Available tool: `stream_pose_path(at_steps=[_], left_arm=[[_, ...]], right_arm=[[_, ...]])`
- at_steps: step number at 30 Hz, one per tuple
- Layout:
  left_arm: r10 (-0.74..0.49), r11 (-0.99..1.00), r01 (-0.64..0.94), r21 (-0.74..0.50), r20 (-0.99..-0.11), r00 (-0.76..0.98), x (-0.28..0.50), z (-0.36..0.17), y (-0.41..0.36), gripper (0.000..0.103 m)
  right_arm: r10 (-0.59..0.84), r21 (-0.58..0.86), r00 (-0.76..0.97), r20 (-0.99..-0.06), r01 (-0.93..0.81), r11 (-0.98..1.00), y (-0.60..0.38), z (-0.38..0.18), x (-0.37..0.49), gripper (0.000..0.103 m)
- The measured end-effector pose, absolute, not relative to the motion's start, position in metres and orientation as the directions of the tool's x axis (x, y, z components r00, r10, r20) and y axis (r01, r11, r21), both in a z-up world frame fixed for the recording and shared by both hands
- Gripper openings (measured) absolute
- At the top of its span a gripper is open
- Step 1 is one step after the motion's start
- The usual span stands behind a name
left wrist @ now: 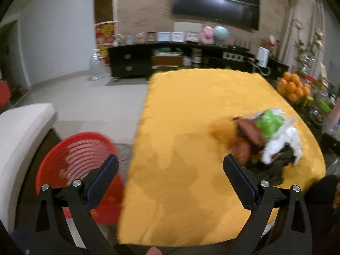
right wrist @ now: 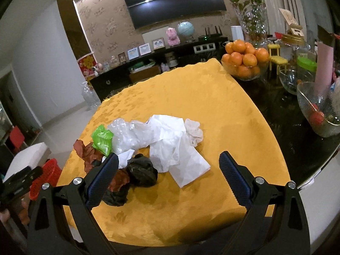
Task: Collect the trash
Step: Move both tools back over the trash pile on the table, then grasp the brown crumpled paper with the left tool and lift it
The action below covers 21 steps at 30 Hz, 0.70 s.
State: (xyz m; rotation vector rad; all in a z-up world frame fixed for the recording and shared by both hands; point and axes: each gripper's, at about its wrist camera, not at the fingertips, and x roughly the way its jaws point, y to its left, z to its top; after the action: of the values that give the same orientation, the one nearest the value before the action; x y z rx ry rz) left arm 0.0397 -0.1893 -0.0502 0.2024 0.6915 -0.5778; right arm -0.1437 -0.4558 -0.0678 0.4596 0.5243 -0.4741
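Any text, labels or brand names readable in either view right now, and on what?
None can be read.
Red poster by the wall: print too blurred.
Framed pictures on the cabinet: too small.
Green wrapper in the trash pile: faint marks, unreadable.
TV: no logo legible.

The left gripper [left wrist: 171, 165] is held wide apart and angled downward, nothing between its jaws. The right gripper [right wrist: 169, 162] is likewise spread wide, tilted downward, with nothing gripped.
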Motion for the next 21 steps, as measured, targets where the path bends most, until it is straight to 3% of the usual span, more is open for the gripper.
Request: stream_pose_path(at_steps=[8,19,21], left_arm=[[-0.514,0.742,0.666,-0.069,-0.697,0.500,0.040,-0.057,-0.261,0.095],[-0.470,0.728,0.678,-0.099,-0.792,0.389,0.070,-0.100,-0.314,0.094],[-0.480,0.728,0.673,-0.133,-0.799,0.361,0.076,-0.107,-0.315,0.089]], right_arm=[[-0.285,0.332,0.776,-0.562,0.527,0.782,-0.463,-0.069,-0.149,0.093],[-0.260,0.359,0.789,-0.556,0.510,0.782,-0.466,-0.069,-0.151,0.093],[-0.256,0.361,0.790,-0.557,0.508,0.782,-0.467,-0.069,-0.151,0.093]])
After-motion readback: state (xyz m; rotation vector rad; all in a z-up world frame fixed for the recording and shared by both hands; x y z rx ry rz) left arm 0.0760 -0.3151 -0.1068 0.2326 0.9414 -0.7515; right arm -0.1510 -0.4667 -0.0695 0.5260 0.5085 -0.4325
